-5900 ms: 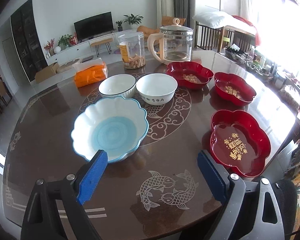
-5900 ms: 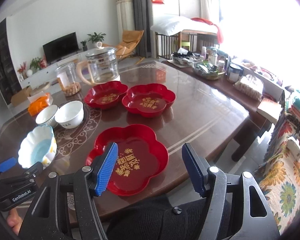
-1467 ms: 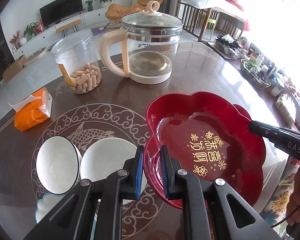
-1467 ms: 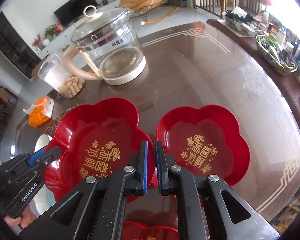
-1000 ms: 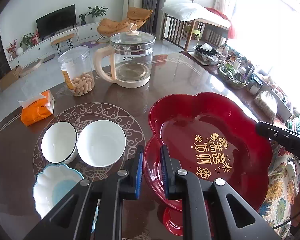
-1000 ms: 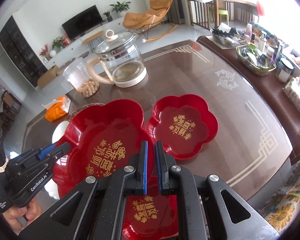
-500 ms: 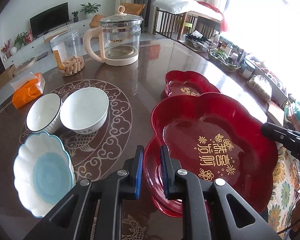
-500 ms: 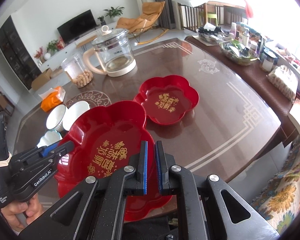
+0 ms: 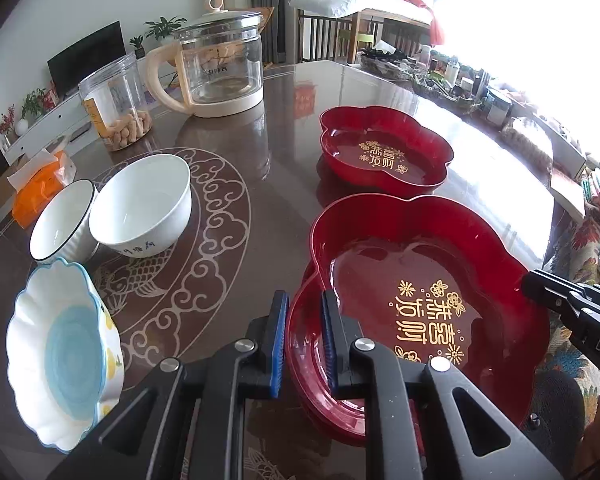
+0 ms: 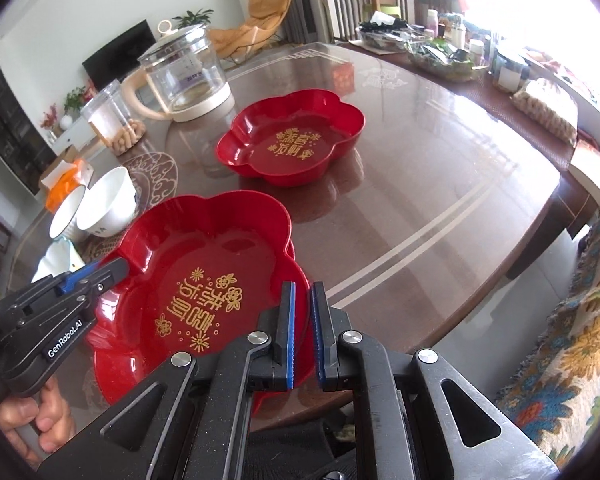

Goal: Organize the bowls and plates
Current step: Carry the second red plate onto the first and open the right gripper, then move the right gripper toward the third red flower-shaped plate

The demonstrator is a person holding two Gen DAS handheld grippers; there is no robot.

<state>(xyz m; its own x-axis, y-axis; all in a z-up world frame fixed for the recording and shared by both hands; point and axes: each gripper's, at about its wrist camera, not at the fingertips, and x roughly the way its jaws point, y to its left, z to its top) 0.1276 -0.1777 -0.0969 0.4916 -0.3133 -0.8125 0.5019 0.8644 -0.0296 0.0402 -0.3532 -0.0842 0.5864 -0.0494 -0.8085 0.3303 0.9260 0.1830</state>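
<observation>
Over the bottom red plate (image 9: 332,404) | both hand-held grippers – left (image 9: 303,334), right (image 10: 302,334) – pinch the top red plate (image 9: 428,276) | risk – lands crooked, slides off

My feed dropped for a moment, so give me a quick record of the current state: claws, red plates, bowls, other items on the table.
left claw: shut on near plate's left rim
right claw: shut on the same plate's right rim
held red plate: over a second red plate, whose rim shows beneath it
far red plate: alone on table
white bowls: two, side by side
blue-centred scalloped bowl: near left
also on table: glass kettle, snack jar
</observation>
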